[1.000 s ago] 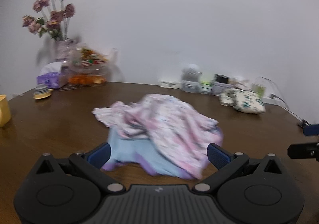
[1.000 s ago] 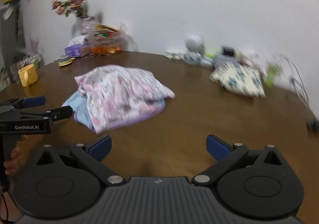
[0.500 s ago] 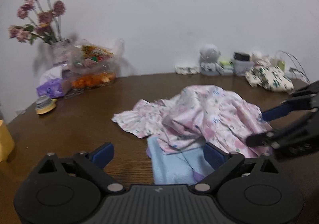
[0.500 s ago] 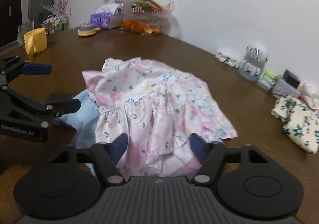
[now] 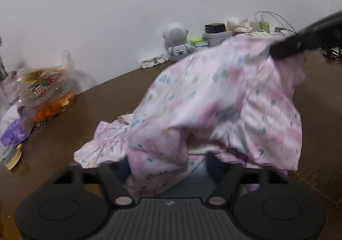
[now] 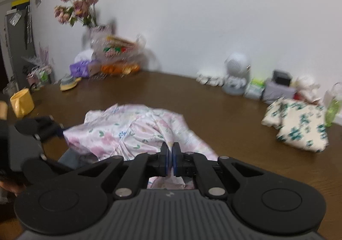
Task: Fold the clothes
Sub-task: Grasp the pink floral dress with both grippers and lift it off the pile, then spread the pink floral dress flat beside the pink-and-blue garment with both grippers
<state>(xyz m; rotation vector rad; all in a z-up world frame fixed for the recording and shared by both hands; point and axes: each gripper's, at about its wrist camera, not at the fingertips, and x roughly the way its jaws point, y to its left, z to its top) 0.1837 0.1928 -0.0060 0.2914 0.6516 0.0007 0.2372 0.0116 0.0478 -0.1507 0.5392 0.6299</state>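
The right gripper [image 6: 170, 157] is clenched on a fold of the pink floral cotton dress [image 6: 132, 131], its blue pads pinching the fabric tight, and in the left wrist view that corner rides high at the upper right while the rest of the cloth drapes down toward the lower left. So the dress runs long on a slant, from the raised pinch down to a frilled edge lying on the dark brown wooden bench [image 5: 70, 124]. The left gripper [image 5: 168, 170] sits low at the near hem with its fingers spread wide, released, the cloth hanging between them; whether it touches them I cannot tell. A pale blue garment [image 5: 192, 180] peeks out underneath. Off to the right lies a folded cream garment with green flowers [image 6: 297, 124], well apart from the dress. A yellow mug [image 6: 22, 105] stands at the far left edge.
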